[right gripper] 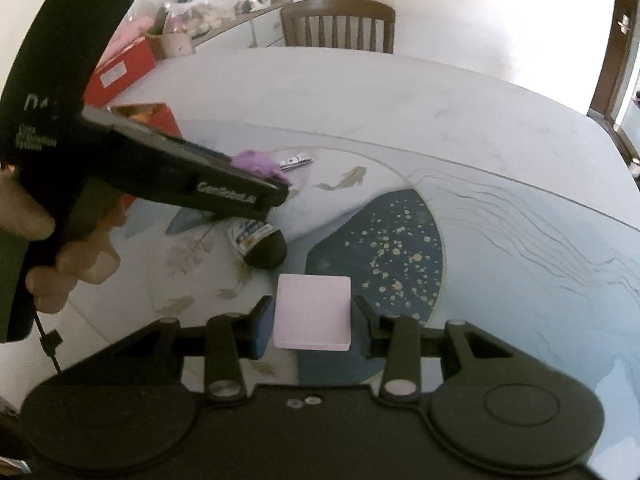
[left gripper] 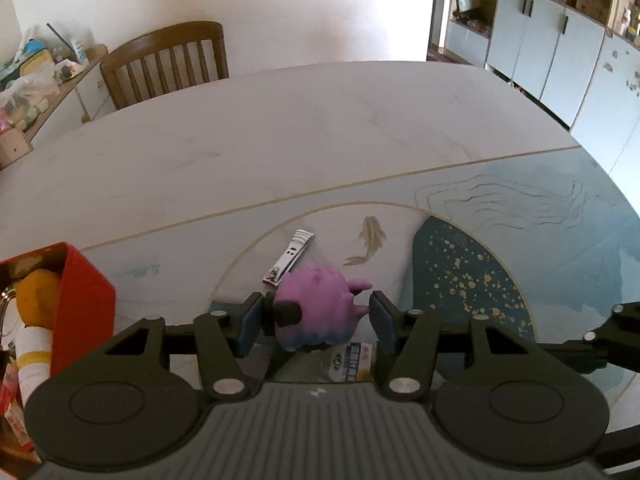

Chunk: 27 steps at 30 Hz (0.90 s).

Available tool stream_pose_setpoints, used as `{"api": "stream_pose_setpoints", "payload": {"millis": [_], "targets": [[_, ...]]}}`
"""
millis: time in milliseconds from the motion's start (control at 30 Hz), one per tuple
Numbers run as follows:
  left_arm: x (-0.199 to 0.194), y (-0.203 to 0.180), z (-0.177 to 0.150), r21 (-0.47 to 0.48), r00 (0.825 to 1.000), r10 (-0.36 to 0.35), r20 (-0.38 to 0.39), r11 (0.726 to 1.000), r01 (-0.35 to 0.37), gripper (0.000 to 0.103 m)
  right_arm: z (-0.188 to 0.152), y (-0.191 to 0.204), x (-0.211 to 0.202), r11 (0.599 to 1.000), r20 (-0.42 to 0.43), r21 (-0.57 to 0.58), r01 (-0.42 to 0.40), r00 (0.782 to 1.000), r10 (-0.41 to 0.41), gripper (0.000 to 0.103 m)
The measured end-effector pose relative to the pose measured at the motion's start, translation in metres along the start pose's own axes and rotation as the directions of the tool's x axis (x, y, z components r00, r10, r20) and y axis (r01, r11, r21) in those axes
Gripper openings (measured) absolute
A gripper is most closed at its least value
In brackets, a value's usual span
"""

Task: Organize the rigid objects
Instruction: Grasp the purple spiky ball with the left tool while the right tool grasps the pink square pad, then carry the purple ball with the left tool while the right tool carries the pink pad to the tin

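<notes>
The table [left gripper: 320, 128] spreads ahead of both grippers. A red box [left gripper: 82, 300] sits to the left gripper's [left gripper: 316, 316] left; that gripper clamps a purple toy [left gripper: 316, 304]. The right gripper [right gripper: 312, 320] grips a pink block [right gripper: 312, 312]. A nail clipper [left gripper: 288, 256] lies just beyond the toy.

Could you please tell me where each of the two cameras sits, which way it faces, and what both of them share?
Left wrist: on the left tool, looking down along its fingers at a purple toy between them; the right tool's tip shows at right.
Right wrist: on the right tool, looking down at the pink block it grips; the hand holding the left tool shows.
Shared: toy, nail clipper, red box, painted table.
</notes>
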<state>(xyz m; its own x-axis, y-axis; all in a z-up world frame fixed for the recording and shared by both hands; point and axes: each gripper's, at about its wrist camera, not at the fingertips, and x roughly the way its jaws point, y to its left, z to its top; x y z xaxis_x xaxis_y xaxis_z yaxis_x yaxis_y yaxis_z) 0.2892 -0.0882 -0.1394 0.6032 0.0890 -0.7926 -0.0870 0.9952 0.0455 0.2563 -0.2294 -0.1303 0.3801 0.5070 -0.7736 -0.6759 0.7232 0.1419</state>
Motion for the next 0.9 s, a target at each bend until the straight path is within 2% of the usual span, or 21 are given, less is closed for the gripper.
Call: {"api": "stream_pose_setpoints", "payload": {"millis": [367,667,900], "targets": [[-0.042,0.020,-0.004,-0.045,0.999,-0.009,0.040,0.999,0.011,0.056,0.012,0.009,-0.027,0.997,0.055,0.079,-0.027,0.998,0.022,0.041],[-0.088,0.050,-0.011,-0.103,0.998,-0.010,0.065,0.995,0.017,0.056,0.028,0.042,-0.043,0.998,0.094,0.042,-0.055,0.994,0.051,0.041],[-0.123,0.084,-0.023,-0.141,0.994,0.024,0.110,0.990,-0.008,0.056,0.043,0.081,-0.046,0.997,0.123,0.003,-0.077,0.989,0.076,0.041]]}}
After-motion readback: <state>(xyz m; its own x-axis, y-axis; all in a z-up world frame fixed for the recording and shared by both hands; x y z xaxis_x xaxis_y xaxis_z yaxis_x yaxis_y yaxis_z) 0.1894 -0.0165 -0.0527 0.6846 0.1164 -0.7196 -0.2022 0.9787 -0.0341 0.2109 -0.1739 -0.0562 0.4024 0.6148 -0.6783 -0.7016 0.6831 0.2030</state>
